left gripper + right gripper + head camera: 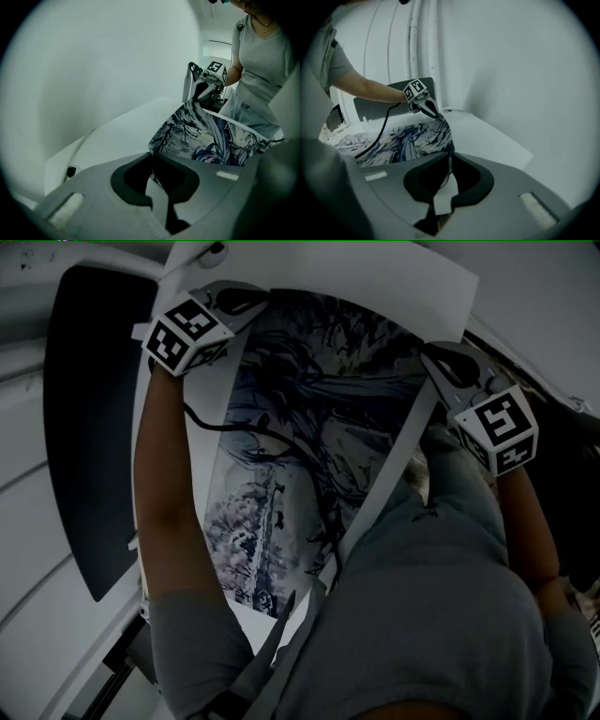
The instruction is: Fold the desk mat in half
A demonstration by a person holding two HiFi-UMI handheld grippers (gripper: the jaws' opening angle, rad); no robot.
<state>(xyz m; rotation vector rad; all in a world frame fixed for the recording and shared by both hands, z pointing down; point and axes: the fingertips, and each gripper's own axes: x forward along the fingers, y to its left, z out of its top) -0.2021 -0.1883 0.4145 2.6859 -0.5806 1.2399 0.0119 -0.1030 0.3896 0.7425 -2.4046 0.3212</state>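
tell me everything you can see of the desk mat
The mat is a thin, floppy sheet with a blue-grey drawn print on its upper face and a white border. Its two far corners are lifted off the white table, one pinched in the left tongs, one in the right tongs, both shut on it. The edge between them sags; the near end reaches the person's body. It is not yet folded.

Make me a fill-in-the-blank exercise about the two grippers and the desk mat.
1. The left gripper is shut on a ____ of the desk mat.
2. Counting the right gripper, the number of grippers gripping the mat is ____.
3. The table under the mat is ____ in colour.

Missing words: corner; two; white.
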